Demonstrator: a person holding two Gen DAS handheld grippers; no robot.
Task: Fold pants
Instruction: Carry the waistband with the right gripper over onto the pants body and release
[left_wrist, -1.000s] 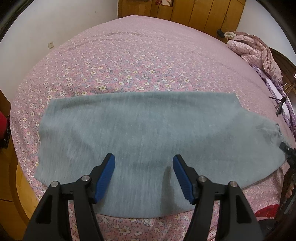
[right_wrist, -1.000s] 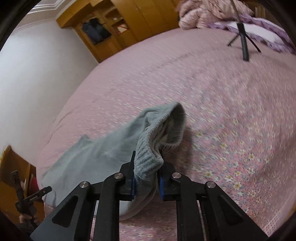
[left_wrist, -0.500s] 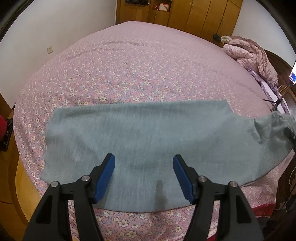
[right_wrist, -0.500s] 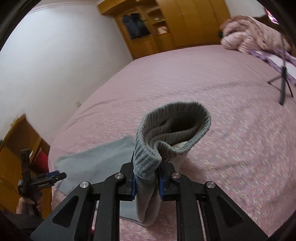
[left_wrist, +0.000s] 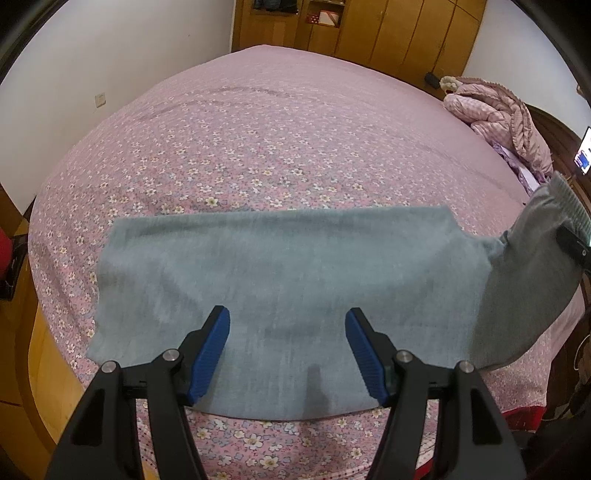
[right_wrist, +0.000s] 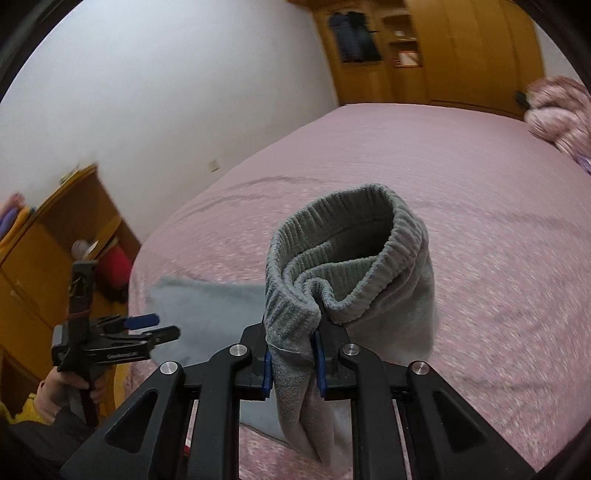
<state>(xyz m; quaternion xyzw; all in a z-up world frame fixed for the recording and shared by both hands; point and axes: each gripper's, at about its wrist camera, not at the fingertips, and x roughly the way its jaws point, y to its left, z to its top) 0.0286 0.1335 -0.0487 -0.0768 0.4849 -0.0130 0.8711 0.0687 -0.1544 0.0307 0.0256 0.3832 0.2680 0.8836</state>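
Grey-green fleece pants (left_wrist: 280, 266) lie flat across the near part of the pink flowered bed (left_wrist: 295, 140). My left gripper (left_wrist: 287, 345) is open and empty, hovering over the pants' near edge. My right gripper (right_wrist: 293, 354) is shut on the ribbed waistband (right_wrist: 332, 236) and holds that end lifted off the bed. In the left wrist view the lifted end (left_wrist: 532, 258) rises at the far right. In the right wrist view the left gripper (right_wrist: 146, 326) shows at the left, open, beside the flat leg part (right_wrist: 207, 314).
Wooden wardrobes (left_wrist: 388, 33) stand behind the bed. A pink quilted bundle (left_wrist: 498, 114) lies at the far right of the bed. A wooden cabinet (right_wrist: 40, 251) stands at the bed's left. The white wall (right_wrist: 166, 85) is on the left.
My right gripper has lifted the waistband end higher and swung it left over the pants. The left gripper stays open over the near edge.
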